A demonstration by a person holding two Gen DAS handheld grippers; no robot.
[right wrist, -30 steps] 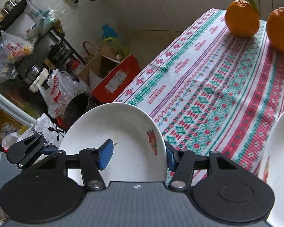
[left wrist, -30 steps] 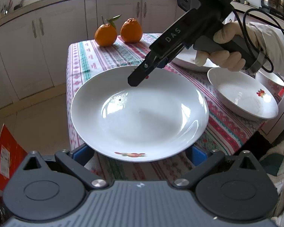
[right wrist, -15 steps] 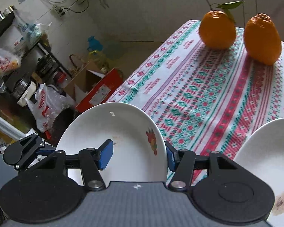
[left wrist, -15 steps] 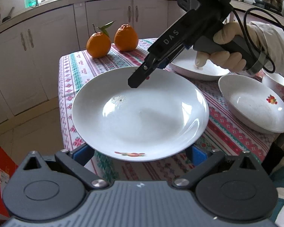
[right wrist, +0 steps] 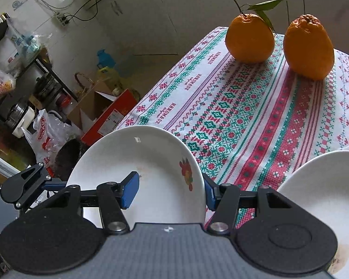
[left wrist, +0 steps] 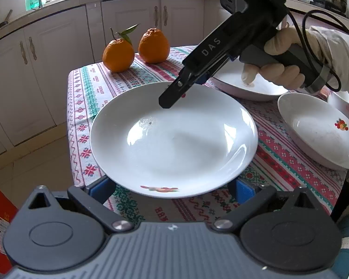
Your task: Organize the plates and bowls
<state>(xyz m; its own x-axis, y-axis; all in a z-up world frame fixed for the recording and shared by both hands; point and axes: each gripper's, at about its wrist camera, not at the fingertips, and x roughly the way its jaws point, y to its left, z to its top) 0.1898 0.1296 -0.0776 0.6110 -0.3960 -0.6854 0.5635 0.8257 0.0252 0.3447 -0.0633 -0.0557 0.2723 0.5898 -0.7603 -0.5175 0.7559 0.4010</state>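
Observation:
A white plate with a small fruit print hangs just above the near left corner of the patterned table. My right gripper reaches in from the upper right and is shut on the plate's far rim. In the right wrist view one blue pad lies inside the plate and the other outside its rim, around my right gripper. My left gripper holds the near edge, with its blue pads pressed against the plate's sides under the rim. The left gripper also shows at the plate's left edge.
Two more white plates and a bowl lie on the right of the table. Two oranges stand at the far left corner. A red carton and bags crowd the floor beside the table.
Both grippers have carried the plate sideways together, farther in over the table. The oranges and the neighbouring plate now look nearer in the right wrist view. Neither grip has changed.

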